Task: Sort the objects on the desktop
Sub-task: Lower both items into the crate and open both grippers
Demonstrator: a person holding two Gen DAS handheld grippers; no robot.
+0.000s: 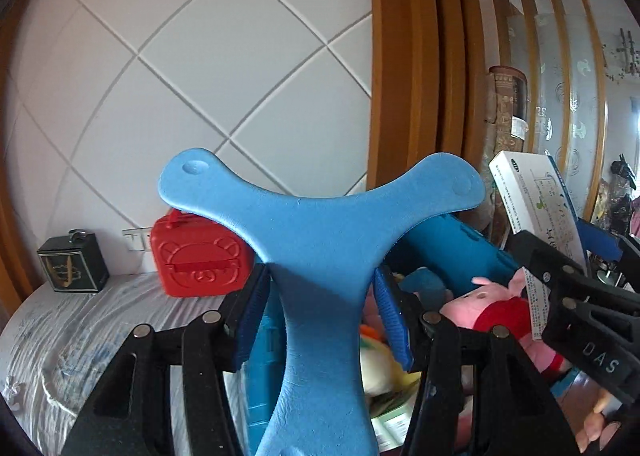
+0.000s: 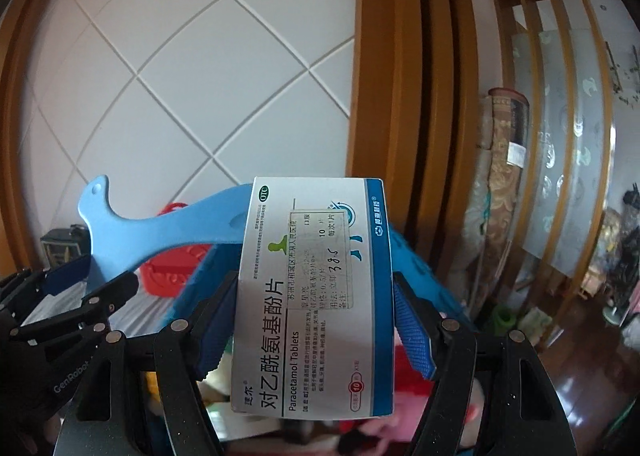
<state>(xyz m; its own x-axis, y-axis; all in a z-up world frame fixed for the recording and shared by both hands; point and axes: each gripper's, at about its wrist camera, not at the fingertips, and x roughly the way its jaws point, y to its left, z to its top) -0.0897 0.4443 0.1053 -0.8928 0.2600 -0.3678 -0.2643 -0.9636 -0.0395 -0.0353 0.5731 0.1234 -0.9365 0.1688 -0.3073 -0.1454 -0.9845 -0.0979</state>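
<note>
My left gripper is shut on a flat blue Y-shaped foam piece and holds it upright in the air. The piece also shows at the left of the right wrist view. My right gripper is shut on a white and blue box of paracetamol tablets, held upright. The box also shows at the right of the left wrist view. Below both grippers lies a blue container with soft toys, among them a pink pig plush.
A red bear-face case and a black box stand on a table with a white cloth by the quilted wall. A wooden door frame and a rolled carpet stand at the right.
</note>
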